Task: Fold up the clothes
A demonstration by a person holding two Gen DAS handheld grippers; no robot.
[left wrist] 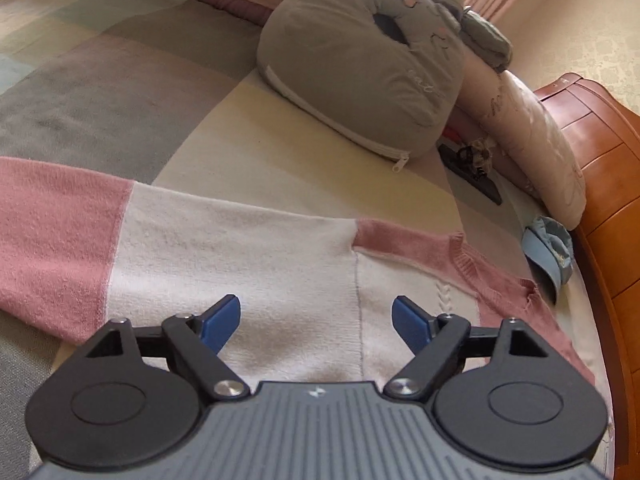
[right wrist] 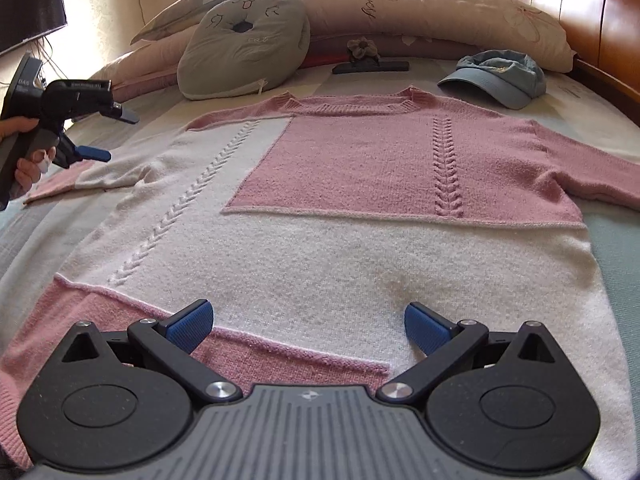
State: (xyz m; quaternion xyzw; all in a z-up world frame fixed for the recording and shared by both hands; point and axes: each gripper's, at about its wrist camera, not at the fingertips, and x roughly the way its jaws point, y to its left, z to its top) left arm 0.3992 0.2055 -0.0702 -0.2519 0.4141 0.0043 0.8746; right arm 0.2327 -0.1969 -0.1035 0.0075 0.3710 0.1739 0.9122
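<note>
Sweater (right wrist: 320,208), pink and white, lies spread flat on bed (right wrist: 612,264).

A sweater (right wrist: 360,184) lies flat on the bed (right wrist: 612,248), a cap (right wrist: 496,80) behind it.

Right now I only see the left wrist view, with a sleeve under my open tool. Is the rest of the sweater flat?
Observer: Yes, the sweater lies flat, its body unfolded.
Operator: And the other sleeve?
Observer: The right sleeve is spread out sideways.
Operator: Where's the right tool?
Observer: The right tool is open over the sweater's near end, holding nothing.
</note>
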